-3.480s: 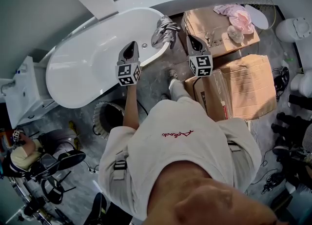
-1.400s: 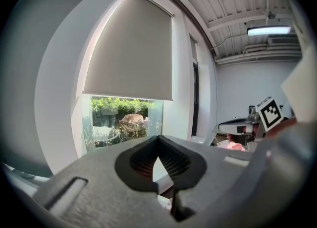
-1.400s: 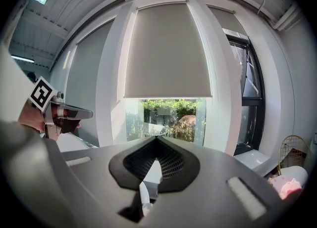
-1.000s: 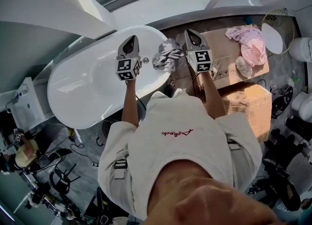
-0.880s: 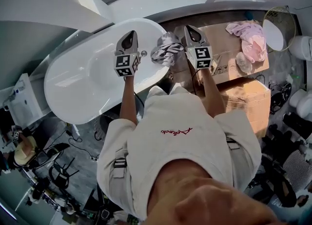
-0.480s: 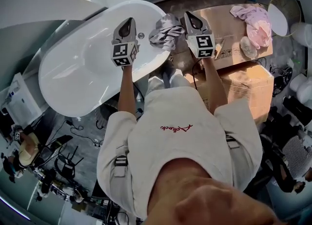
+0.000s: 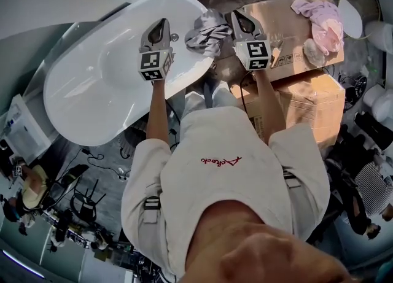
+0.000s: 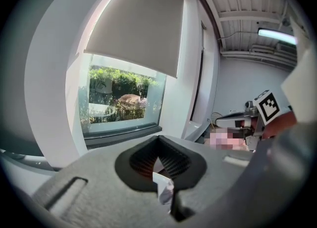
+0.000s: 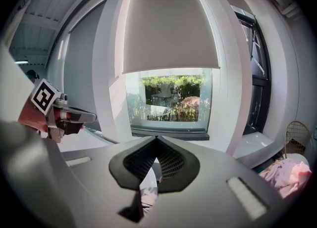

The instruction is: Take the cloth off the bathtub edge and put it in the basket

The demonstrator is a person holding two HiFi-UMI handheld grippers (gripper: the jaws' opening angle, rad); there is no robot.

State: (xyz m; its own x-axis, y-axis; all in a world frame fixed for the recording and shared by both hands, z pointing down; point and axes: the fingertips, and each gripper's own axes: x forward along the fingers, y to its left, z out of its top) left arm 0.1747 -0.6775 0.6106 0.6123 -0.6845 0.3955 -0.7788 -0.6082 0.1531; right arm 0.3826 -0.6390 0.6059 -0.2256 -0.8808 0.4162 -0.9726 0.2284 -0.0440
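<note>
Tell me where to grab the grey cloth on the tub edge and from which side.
I'd grip the bunched ridge of the cloth where it humps over the tub rim, coming down from above. It lies crumpled and draped, so raised folds give the jaws something to pinch. The right hand-held gripper is beside it, shut; it would need opening first.

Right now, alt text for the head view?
Seen from above, a person holds the left gripper and right gripper, both shut, either side of a grey cloth draped on the edge of a white bathtub. To the right stand cardboard boxes.
</note>
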